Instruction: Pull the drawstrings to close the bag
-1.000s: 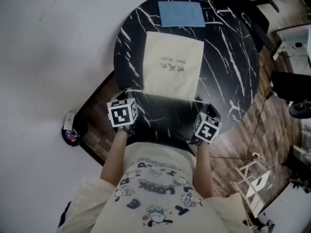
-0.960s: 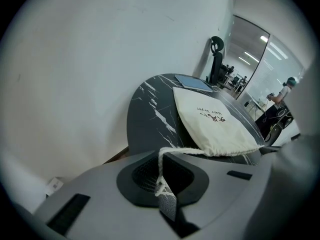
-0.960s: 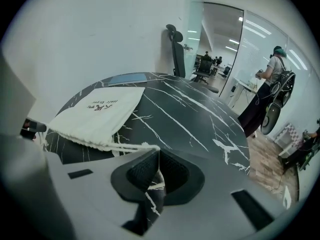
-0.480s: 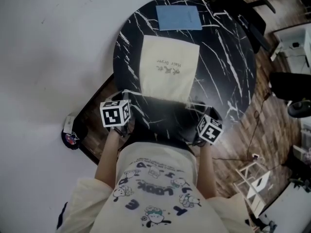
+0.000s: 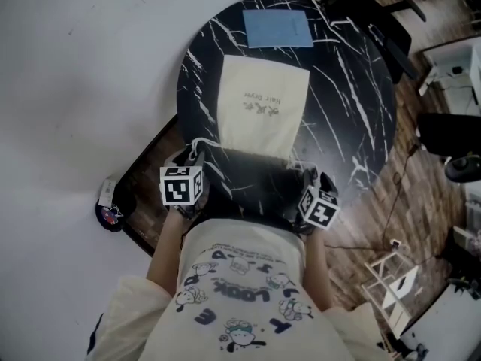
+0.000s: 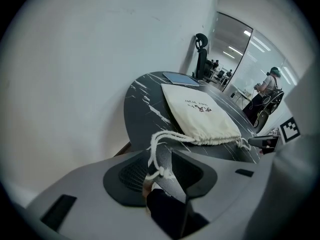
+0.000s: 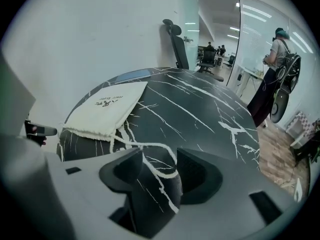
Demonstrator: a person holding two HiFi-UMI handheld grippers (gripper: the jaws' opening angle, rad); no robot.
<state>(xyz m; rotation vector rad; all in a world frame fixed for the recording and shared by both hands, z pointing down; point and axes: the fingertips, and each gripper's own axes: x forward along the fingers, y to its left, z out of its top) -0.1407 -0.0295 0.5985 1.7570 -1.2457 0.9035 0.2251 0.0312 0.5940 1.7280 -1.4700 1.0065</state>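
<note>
A cream drawstring bag (image 5: 263, 100) lies flat on the round black marble table (image 5: 353, 89), its gathered mouth toward the person. My left gripper (image 5: 193, 156) is at the mouth's left corner and my right gripper (image 5: 309, 174) at its right corner. In the left gripper view the jaws (image 6: 161, 156) are opening. The knotted white cord (image 6: 159, 170) hangs between them against the left pad, not pinched. In the right gripper view the jaws (image 7: 159, 160) are opening too, and the other cord loop (image 7: 150, 146) lies slack on the table between them. The bag (image 7: 107, 108) is beyond.
A blue sheet (image 5: 278, 27) lies at the table's far edge beyond the bag. A white wall runs along the left. An office chair (image 7: 175, 36) stands behind the table and a person (image 7: 276, 59) stands at the right. A small object (image 5: 110, 207) sits on the floor.
Both gripper cubes have shifted a little nearer the person's body. The bag has stayed where it was on the table.
</note>
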